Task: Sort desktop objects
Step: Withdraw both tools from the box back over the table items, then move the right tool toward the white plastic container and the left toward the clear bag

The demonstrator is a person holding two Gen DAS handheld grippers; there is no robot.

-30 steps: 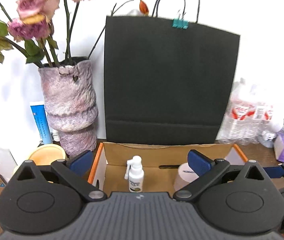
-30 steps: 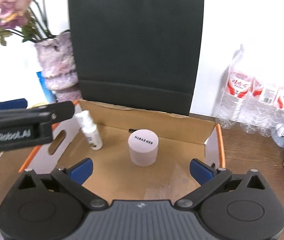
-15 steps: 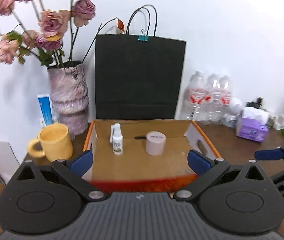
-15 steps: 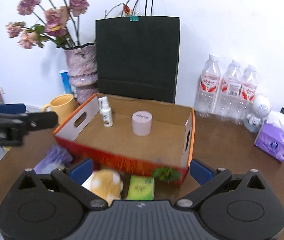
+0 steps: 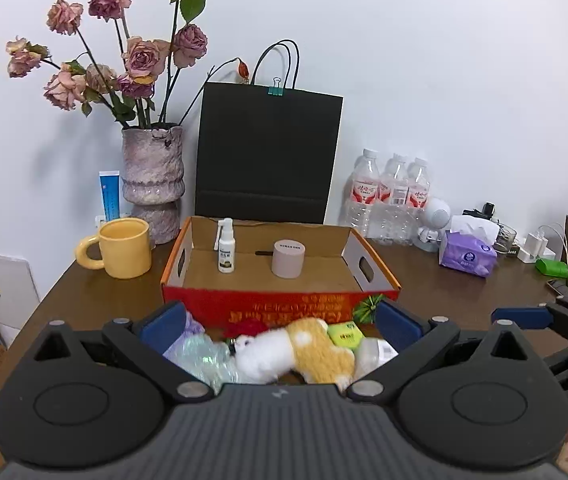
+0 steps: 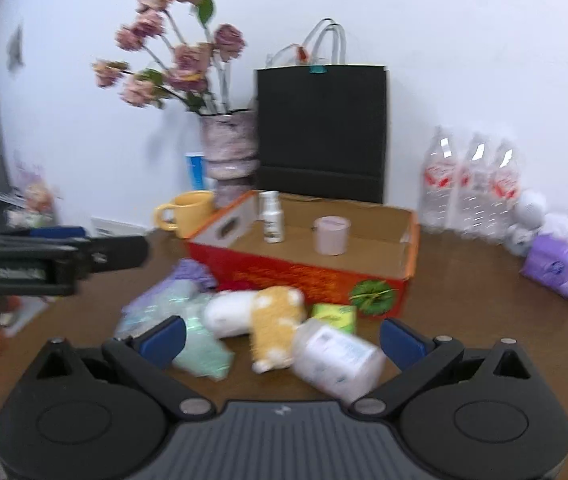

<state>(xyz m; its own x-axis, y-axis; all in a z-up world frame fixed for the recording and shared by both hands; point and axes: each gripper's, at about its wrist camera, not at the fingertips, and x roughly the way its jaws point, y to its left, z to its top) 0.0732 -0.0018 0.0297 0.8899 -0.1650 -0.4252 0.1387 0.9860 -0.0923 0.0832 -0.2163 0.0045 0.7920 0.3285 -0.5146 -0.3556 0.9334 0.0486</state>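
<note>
**Both claws open above the pile in front of the box**

The bench [image 5: 84, 300] is brown wood and spreads ahead of both claws. Far ahead, against the wall, stands a black bag [image 5: 270, 156], with a vase [image 5: 152, 184] of dried roses to its left and water bottles [image 5: 391, 196] to its right.

Straight ahead of the left claw [image 5: 280, 326], past the pile, sits the box [image 5: 280, 308], an open cardboard tray with a red front. Inside it a spray bottle [image 5: 226, 250] stands upright at the left and a round pink tub [image 5: 287, 258] stands to its right, the two apart. A yellow mug [image 5: 124, 248] stands left of the box.

The left claw is spread wide with nothing between its blue pads. Just below and between them lies the pile: a plush toy [image 5: 299, 350] in white and yellow, a clear plastic bag [image 5: 200, 356] to its left, a green packet [image 5: 345, 334] to its right.

The right claw [image 6: 282, 338] is spread wide and empty too. Between its pads lie the plush toy and a white tissue pack [image 6: 335, 360]; this view is blurred.
</note>
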